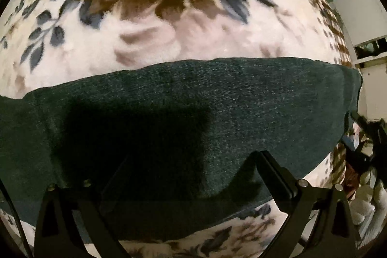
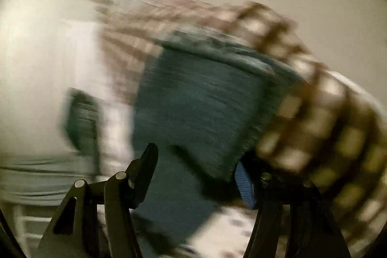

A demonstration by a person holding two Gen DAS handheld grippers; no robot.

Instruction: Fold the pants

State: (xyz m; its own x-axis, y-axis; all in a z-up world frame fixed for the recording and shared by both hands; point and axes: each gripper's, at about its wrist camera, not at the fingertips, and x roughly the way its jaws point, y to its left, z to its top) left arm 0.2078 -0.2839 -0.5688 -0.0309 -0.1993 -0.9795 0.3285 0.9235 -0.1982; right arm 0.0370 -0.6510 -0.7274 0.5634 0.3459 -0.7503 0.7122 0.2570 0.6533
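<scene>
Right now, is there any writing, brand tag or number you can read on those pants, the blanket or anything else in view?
None: no readable text in either view.
Dark pants: plain fabric, no visible label.
Floral blanket: pattern only, no words.
Blue strip near the pants in the right wrist view: too blurred to tell if it carries print.

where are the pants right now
In the left wrist view the dark pants lie as a wide band across the floral blanket, directly under the left gripper. The blurred right wrist view shows them between its jaws.
</scene>
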